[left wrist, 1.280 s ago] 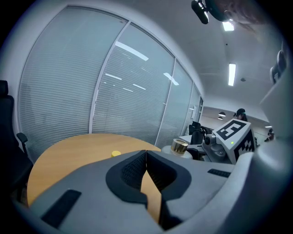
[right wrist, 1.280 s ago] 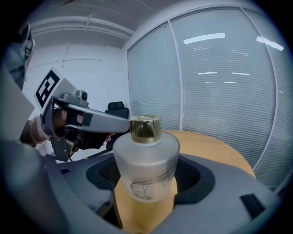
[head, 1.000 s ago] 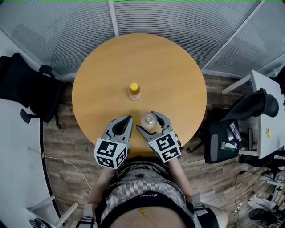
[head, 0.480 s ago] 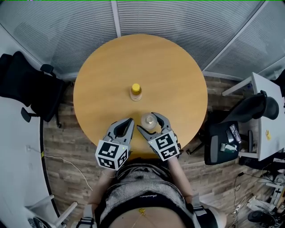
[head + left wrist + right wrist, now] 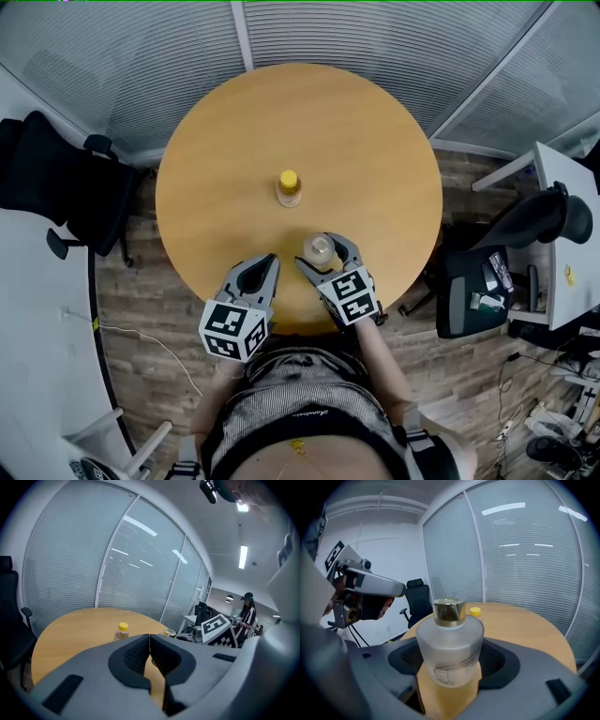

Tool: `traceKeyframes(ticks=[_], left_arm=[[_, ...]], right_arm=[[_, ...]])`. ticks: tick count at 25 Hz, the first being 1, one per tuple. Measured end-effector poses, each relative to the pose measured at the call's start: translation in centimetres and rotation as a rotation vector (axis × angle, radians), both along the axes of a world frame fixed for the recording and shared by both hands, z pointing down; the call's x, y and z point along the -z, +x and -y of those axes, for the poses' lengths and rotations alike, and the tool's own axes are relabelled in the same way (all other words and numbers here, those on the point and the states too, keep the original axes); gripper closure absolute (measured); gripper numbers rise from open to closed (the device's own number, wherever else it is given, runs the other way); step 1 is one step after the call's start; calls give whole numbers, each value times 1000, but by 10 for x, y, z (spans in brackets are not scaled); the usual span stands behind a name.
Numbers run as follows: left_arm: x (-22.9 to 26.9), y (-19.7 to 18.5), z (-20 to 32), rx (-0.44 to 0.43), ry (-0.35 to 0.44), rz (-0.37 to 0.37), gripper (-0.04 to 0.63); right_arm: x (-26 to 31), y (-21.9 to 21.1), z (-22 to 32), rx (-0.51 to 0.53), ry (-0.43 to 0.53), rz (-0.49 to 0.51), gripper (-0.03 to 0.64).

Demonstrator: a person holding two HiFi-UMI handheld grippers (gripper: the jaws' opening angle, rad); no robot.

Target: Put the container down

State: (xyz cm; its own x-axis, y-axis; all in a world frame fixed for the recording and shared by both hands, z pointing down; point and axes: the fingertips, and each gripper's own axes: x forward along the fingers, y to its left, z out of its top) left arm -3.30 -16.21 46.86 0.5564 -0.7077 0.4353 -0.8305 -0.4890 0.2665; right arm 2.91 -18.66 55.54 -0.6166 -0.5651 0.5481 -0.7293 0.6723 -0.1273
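A frosted container (image 5: 319, 249) with a gold cap stands upright between the jaws of my right gripper (image 5: 320, 251), over the near part of the round wooden table (image 5: 375, 141). In the right gripper view the container (image 5: 449, 644) fills the middle, and the right gripper (image 5: 450, 662) is shut on it, both pads against its sides. My left gripper (image 5: 266, 262) hovers just left of it at the table's near edge. The left gripper view shows that gripper (image 5: 149, 641) shut and holding nothing. A small bottle with a yellow cap (image 5: 289, 187) stands at the table's centre.
A black office chair (image 5: 66, 192) stands left of the table. Another black chair (image 5: 534, 220) and a white desk (image 5: 562, 253) stand to the right. Glass walls with blinds run behind the table. A person (image 5: 245, 613) stands far off in the left gripper view.
My right gripper has moved slightly forward over the table with the container in it. The left gripper has drawn back a little toward the table's near edge.
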Motion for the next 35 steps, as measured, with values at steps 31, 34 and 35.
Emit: traceKeyframes(ticks=[31, 34, 35], left_arm=[[-31, -26, 0, 35, -77, 22, 575], [-32, -26, 2, 33, -80, 20, 575], [-33, -26, 2, 30, -82, 19, 575]], right_arm=[[-119, 4, 32, 74, -83, -143, 267], [-125, 1, 34, 72, -87, -143, 267], [-126, 0, 35, 71, -88, -140, 267]])
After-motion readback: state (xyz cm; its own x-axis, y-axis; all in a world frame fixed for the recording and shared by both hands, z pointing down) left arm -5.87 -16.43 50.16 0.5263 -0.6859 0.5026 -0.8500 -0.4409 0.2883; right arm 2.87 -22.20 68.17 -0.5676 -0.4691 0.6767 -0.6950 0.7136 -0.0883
